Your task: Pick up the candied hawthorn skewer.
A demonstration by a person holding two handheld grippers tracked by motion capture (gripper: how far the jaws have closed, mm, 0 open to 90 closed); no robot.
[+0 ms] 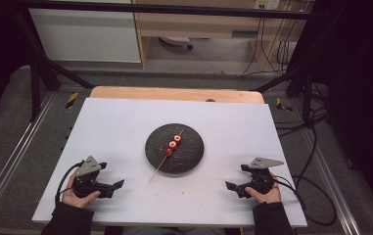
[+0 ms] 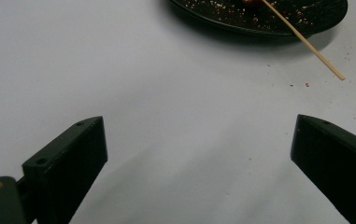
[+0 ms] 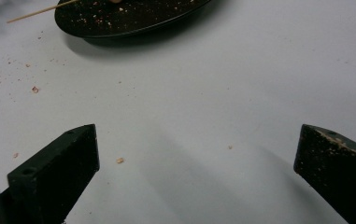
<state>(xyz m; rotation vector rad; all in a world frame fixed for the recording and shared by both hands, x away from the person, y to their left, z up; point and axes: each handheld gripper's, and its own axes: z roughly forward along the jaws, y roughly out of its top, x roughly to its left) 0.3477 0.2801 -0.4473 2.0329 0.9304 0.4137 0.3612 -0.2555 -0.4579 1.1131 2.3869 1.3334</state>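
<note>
Both hands rest low on the near part of the white counter (image 1: 125,122), one at each side, forearms coming in from the near edge. The left gripper (image 1: 110,177) lies in the left hand (image 1: 76,196), aimed inward and a little toward the plate (image 1: 191,156). Its fingers (image 2: 68,163) stand spread wide, released, with only bare counter between them. The right gripper (image 1: 238,178) sits in the right hand (image 1: 267,195), mirrored, aimed inward at the left. Its fingers (image 3: 56,175) are likewise spread wide and grasp nothing; crumbs (image 3: 119,160) dot the counter between them and speckle one pad.

The black plate lies at the counter's middle, well apart from both grippers. A skewer (image 1: 160,166) lies slanted across it, its near end jutting past the rim over the counter. Red pieces (image 1: 173,145) sit threaded on it over the plate.
</note>
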